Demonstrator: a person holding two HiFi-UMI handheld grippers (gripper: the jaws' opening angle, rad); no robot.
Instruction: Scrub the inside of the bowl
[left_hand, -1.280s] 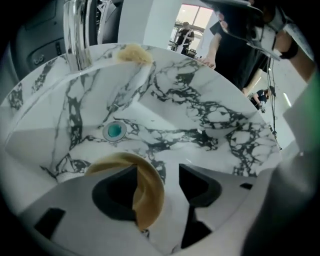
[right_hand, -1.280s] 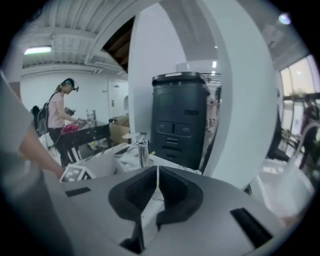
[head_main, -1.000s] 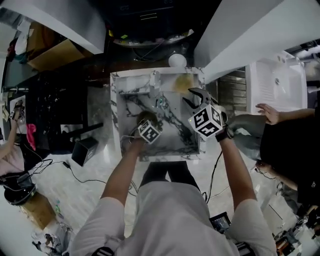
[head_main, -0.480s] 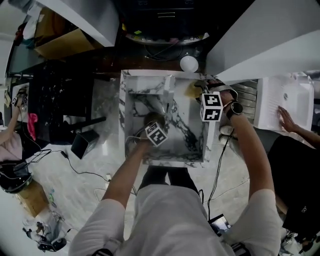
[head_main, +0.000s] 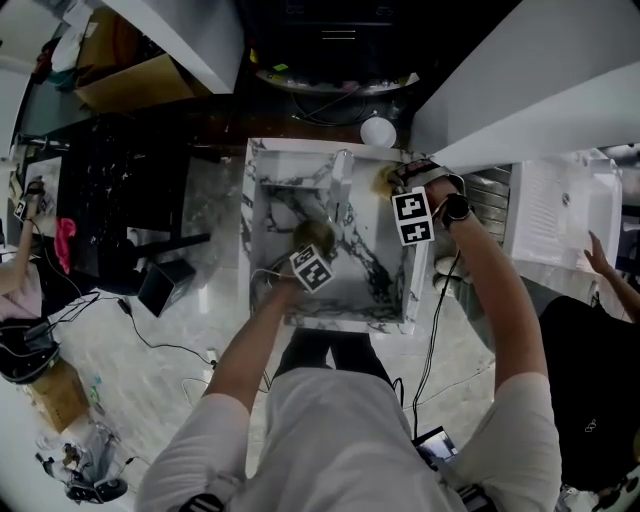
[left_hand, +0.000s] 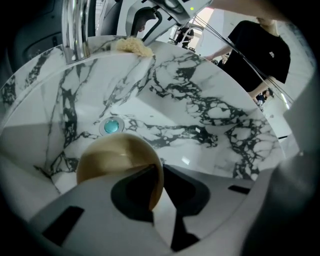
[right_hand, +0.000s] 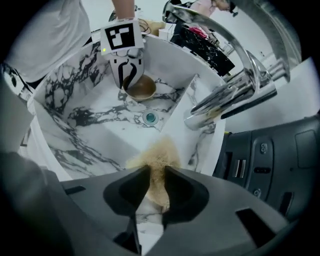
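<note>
A tan bowl (head_main: 314, 237) (left_hand: 116, 161) (right_hand: 141, 88) sits tilted on the floor of the marble sink (head_main: 262, 215). My left gripper (head_main: 308, 252) (left_hand: 159, 176) (right_hand: 127, 75) reaches down to it. Its jaws have just been closing and now pinch the bowl's near rim. A tan fibrous scrubber (head_main: 386, 178) (left_hand: 133, 46) (right_hand: 158, 159) lies on the sink's back right corner. Over it stands my right gripper (head_main: 400, 190) (right_hand: 157, 175), whose jaws have also just been closing and now squeeze the scrubber from both sides.
A chrome faucet (head_main: 338, 172) (right_hand: 234, 95) rises from the sink's back rim beside the scrubber. The drain (left_hand: 111, 125) (right_hand: 149, 117) lies just beyond the bowl. A white basin (head_main: 562, 215) and a person in black (head_main: 590, 350) are at the right.
My right gripper has swung from above the sink's right side to the back right corner, rolled, and come down onto the scrubber. The left gripper has stayed at the bowl.
</note>
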